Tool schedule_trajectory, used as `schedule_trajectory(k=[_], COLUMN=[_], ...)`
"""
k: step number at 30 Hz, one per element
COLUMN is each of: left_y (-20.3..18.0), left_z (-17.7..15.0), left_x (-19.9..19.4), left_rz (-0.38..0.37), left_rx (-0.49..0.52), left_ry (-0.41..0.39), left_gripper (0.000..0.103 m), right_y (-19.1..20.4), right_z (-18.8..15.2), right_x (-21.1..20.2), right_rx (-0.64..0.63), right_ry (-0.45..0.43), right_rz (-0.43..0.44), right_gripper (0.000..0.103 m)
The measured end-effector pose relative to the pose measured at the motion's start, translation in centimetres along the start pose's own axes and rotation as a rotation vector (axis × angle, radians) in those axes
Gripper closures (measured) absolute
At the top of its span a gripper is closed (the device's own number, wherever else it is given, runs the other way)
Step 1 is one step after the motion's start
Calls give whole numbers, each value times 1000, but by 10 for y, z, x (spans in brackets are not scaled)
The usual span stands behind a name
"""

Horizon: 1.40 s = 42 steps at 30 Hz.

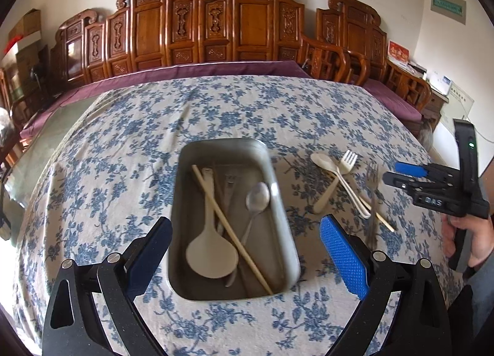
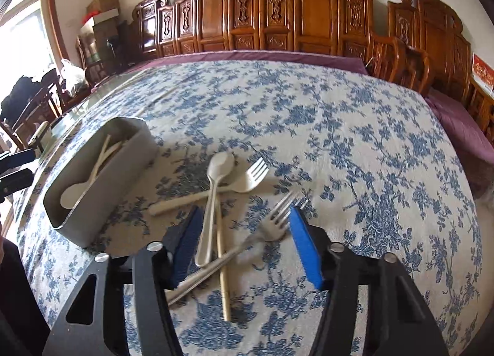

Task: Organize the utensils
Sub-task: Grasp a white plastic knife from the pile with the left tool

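Left wrist view: steel tray (image 1: 279,201) on floral cloth (image 1: 123,146), holding paddle (image 1: 211,255), chopstick (image 1: 228,226), spoon (image 1: 257,198); left gripper (image 1: 245,258) spread, empty. Carved bench (image 1: 216,25) behind.

Right wrist view: right gripper (image 2: 244,246) parted, unclamped, over crossed spoon (image 2: 213,198), fork (image 2: 271,223), chopstick (image 2: 223,269); plastic fork (image 2: 247,180) behind.

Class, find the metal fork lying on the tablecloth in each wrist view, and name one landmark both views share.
Left wrist view: metal fork at right of centre, right of the cream fork, blurred.
Right wrist view: metal fork at lower centre, between the right gripper's fingers, untouched.
Shared landmark: the metal tray.
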<state>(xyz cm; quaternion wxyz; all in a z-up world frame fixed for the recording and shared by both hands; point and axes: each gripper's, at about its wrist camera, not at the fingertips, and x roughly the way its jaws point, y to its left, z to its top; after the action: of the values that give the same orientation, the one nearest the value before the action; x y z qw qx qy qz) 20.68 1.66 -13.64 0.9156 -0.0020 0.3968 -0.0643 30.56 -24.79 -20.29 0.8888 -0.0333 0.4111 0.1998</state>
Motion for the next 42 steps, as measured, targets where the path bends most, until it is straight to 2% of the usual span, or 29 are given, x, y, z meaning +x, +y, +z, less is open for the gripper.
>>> schedule_trajectory(k=[7,13,15,18,23,30,40,42], left_y=[-37,-82,-96,-112,-132,-140,-145,-145], left_z=[-1,10,14,19,23,23,30,30], left_x=[19,54,69,92,123,154,168,168], left_rz=[-54,-101,-121,-149,-151,-143,-158,-174], left_rx=[2,45,48,53,54,43,36,28], left_ry=[46,90,110,152,198,254,262,261], left_gripper=[11,21,27,32,43,73,77,91], right_y=[-9,-22,-24,-34,-53,-68,-71,-72], right_z=[0,-1,-3,-2,-2,-4,-1,-1], right_x=[12,15,17,17,15,16,10,8], right_rx=[-38,-24,-43,-7,60,142,162,167], right_ry=[31,48,64,66,61,71,50,46], right_rz=[-8,-22,-51,-39,-33,5,19,21], right_gripper=[54,54,54,54,54,54,54,54])
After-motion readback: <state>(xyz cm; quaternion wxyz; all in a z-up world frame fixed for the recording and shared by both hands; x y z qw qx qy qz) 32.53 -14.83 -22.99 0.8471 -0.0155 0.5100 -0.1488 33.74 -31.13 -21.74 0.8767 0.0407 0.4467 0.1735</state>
